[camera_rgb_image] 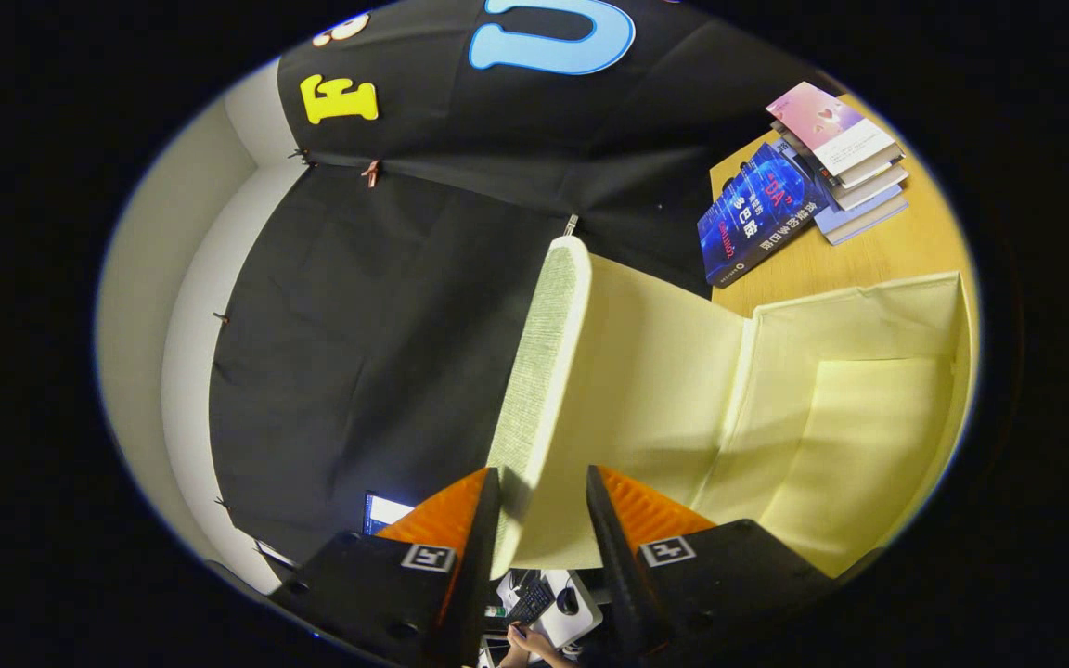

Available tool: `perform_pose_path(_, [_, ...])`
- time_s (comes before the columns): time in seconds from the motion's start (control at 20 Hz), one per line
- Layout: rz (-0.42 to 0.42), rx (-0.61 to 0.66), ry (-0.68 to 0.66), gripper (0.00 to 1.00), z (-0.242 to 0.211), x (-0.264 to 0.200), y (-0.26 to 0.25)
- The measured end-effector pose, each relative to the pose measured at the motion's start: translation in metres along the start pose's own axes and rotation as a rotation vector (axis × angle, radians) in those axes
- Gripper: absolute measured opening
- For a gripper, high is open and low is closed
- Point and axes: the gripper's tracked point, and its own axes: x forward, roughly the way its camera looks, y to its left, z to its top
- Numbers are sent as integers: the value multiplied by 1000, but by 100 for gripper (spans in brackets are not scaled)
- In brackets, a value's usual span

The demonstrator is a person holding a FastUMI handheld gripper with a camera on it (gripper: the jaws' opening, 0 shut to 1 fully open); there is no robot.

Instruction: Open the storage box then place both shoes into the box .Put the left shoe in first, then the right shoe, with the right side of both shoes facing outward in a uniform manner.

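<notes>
**Ana:** Gripper view first: where does the job stand?

**Ben:** Early, I'd judge. The storage box [831, 417] is open, its pale inside wall and floor showing, and nothing lies in it. The lid [544, 371] stands raised on edge, running away from the camera.

**Ana:** And the gripper [544, 506]?

**Ben:** Its two fingers sit either side of the lid's near edge. The lid fills most of the gap, but I cannot tell whether both fingers press on it or are merely spread around it. One seems close against the woven outer face; a sliver of space shows at the other.

**Ana:** The shoes?

**Ben:** I cannot place them from here. So both the left shoe and then the right one remain to go in, each with its right side facing outward.

**Ana:** How is the tool held?

**Ben:** Rolled well over, I'd say: the wooden table [878, 255] and its stack of books [804, 176] appear tipped, beyond the box. The fingers point along the lid toward the black cloth wall.

**Ana:** Anything else?

**Ben:** Between the fingers, lower down, a hand [534, 645] rests by a keyboard [530, 603], with a lit screen [386, 510] beside the fingers.
</notes>
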Motion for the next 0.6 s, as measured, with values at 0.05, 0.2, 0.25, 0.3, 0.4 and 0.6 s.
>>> perform_pose_path(0.05, [-4, -2, 3, 67, 0, 1, -2])
perform_pose_path(0.2, [-28, -17, 1, 86, 1, -3, -9])
perform_pose_path(0.25, [-30, -14, 1, 90, 2, -5, -10])
perform_pose_path(0.3, [-27, -13, 0, 90, 1, -6, -9])
perform_pose_path(0.4, [-37, -27, -5, 93, 2, -11, -13])
perform_pose_path(0.6, [-49, -23, -17, 93, 4, -26, -17])
